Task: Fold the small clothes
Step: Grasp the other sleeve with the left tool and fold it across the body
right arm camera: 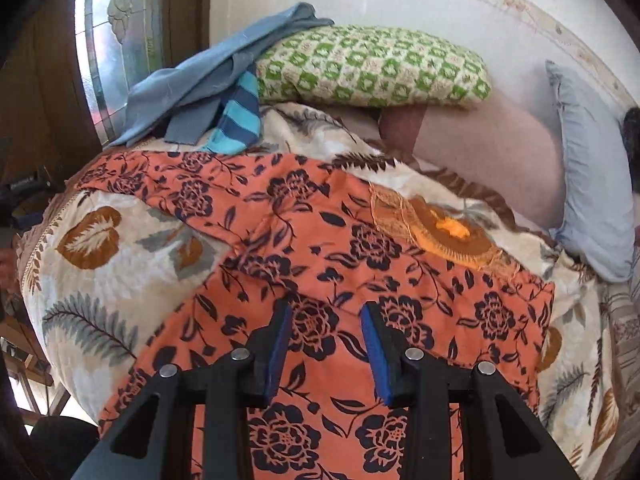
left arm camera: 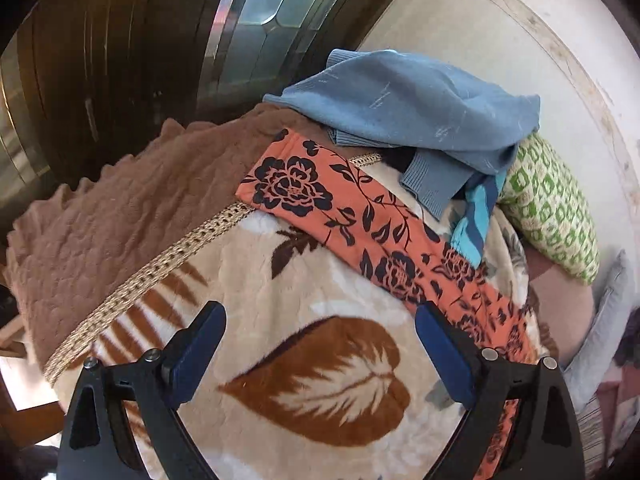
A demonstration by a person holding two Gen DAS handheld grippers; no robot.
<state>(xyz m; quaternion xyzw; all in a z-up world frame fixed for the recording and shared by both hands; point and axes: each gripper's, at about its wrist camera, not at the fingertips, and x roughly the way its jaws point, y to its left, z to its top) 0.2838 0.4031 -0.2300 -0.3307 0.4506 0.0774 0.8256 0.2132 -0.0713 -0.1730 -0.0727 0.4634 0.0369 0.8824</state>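
An orange garment with dark blue flowers (right arm camera: pixel 360 240) lies spread flat on the leaf-patterned blanket (right arm camera: pixel 120 248). Its sleeve runs as a long strip in the left wrist view (left arm camera: pixel 320 200). My right gripper (right arm camera: pixel 325 312) hovers over the garment's body, jaws partly open and empty. My left gripper (left arm camera: pixel 320 312) is wide open and empty above the blanket (left arm camera: pixel 280 288), its right finger (left arm camera: pixel 440 344) beside the sleeve. A blue knit garment (left arm camera: pixel 408 104) and a striped blue piece (left arm camera: pixel 476 216) lie heaped at the far end; both show in the right wrist view (right arm camera: pixel 208 76).
A green patterned pillow (right arm camera: pixel 372 66) and a light blue pillow (right arm camera: pixel 588 168) lie along the white wall. A brown quilted cover (left arm camera: pixel 120 208) drapes over the bed's left edge. A window (right arm camera: pixel 116 32) and dark wood stand at the far left.
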